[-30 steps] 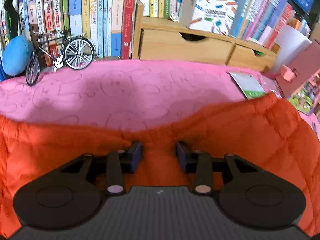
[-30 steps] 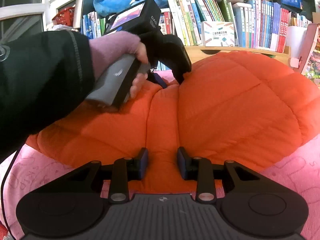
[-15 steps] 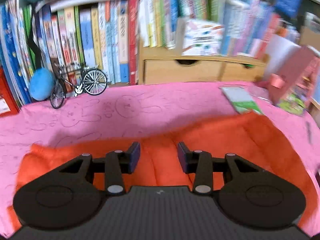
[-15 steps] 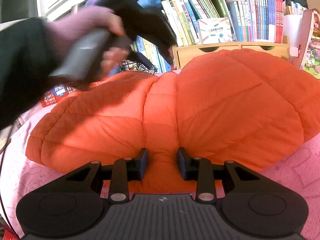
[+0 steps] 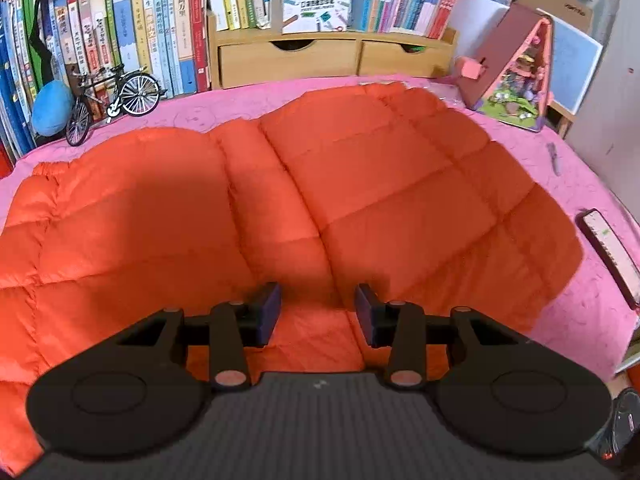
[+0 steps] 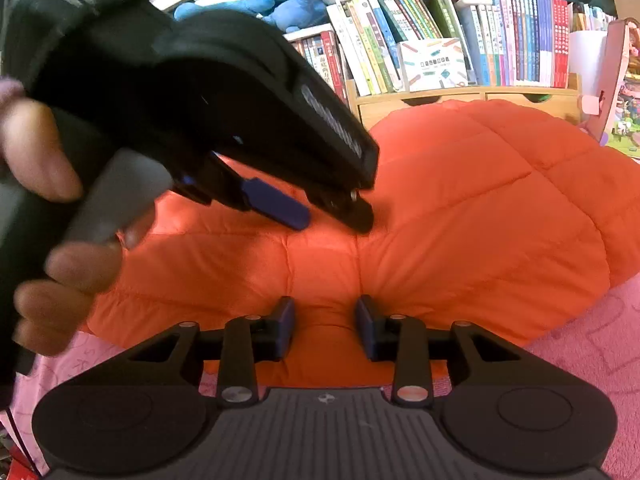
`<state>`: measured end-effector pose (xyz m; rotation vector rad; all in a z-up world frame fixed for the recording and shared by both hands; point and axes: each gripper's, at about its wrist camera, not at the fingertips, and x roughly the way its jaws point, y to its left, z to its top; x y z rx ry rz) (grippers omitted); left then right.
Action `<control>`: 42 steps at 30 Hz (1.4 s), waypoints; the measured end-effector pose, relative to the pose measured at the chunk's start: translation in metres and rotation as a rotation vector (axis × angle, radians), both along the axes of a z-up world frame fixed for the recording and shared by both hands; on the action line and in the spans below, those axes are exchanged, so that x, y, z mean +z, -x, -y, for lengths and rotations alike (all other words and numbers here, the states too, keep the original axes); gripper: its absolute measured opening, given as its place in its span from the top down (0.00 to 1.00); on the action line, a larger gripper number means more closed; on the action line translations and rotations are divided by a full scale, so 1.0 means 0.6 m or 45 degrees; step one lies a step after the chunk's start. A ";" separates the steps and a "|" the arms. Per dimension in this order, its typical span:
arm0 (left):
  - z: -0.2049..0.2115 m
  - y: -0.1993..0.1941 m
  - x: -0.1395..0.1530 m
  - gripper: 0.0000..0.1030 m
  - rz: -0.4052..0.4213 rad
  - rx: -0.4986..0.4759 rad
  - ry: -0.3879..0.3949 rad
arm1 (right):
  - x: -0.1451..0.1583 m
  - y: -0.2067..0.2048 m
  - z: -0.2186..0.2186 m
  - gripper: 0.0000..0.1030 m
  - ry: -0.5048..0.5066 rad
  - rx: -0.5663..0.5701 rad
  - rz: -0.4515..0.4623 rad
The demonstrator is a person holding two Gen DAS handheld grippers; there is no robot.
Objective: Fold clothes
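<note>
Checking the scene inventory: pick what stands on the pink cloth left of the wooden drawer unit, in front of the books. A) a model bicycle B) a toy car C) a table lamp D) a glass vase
A: a small black model bicycle with spoked wheels stands on the pink patterned cloth there.

Counter layout, both wrist views

Quilted garment [image 5: 360, 184] spread on the cloth-covered counter [image 5: 592, 184]; model bicycle [image 5: 116, 100] behind its left corner; drawer unit [image 5: 332, 58] behind, books [image 5: 132, 36] above and left; phone [image 5: 610, 256] right of garment.
</note>
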<state>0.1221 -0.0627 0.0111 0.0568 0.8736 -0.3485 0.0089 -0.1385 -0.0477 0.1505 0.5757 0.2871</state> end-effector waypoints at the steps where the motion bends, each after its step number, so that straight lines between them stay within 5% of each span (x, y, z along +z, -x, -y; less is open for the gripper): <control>1: -0.001 -0.004 -0.002 0.60 0.005 0.012 0.000 | 0.000 0.001 0.000 0.65 0.000 0.000 0.000; 12: -0.001 -0.073 -0.014 0.57 0.086 0.100 -0.061 | 0.002 0.011 -0.006 0.65 0.004 0.002 0.006; 21: -0.016 -0.186 -0.025 0.56 0.001 0.211 0.010 | 0.002 0.001 -0.003 0.65 0.002 0.005 0.007; 28: 0.000 -0.243 -0.041 0.56 -0.008 0.264 -0.052 | 0.002 -0.002 0.000 0.65 -0.012 0.009 0.003; 37: -0.010 -0.241 -0.050 0.57 0.024 0.244 -0.006 | 0.015 -0.002 0.021 0.65 -0.156 -0.112 0.044; 42: -0.016 -0.239 -0.050 0.57 0.030 0.227 0.022 | 0.039 -0.055 -0.004 0.57 -0.096 -0.089 0.044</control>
